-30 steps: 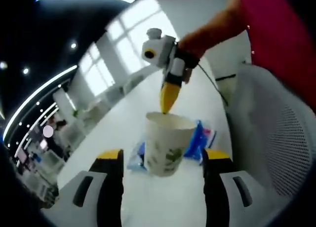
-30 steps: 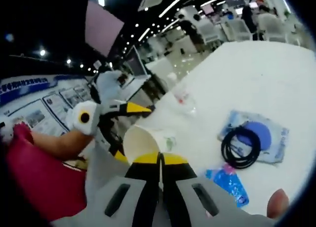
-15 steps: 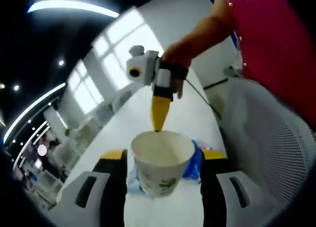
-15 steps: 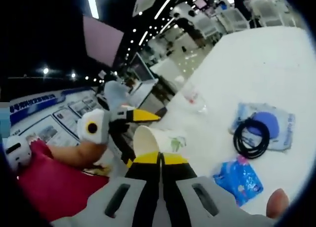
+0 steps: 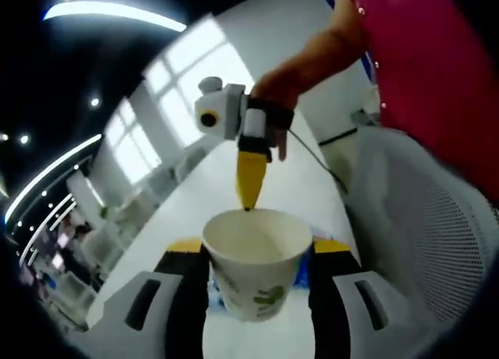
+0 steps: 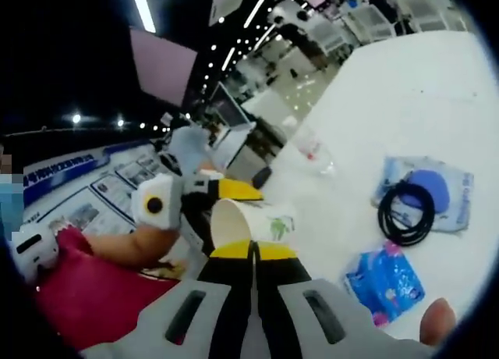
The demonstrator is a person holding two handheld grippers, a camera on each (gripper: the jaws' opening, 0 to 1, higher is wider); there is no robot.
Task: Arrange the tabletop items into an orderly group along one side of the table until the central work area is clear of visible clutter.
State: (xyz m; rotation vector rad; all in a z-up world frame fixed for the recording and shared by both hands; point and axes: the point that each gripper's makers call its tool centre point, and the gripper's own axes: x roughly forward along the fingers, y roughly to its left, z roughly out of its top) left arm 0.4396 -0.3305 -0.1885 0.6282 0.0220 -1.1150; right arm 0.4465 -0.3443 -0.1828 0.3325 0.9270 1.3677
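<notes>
Ceiling strip lights [image 6: 143, 8] glare overhead, and windows [image 5: 168, 74] blow out white. Both views look soft, with edges bent by the fisheye.

Left gripper [image 5: 253, 254]: grey moulded finger bodies with dark oval slots, black jaw arms, yellow tips. Right gripper [image 6: 253, 251]: same grey bodies, black arms, yellow-capped tips; white housing, thin dark cable trailing. Person's garment [image 5: 437, 70]: red/magenta, small studs along the edge.
</notes>
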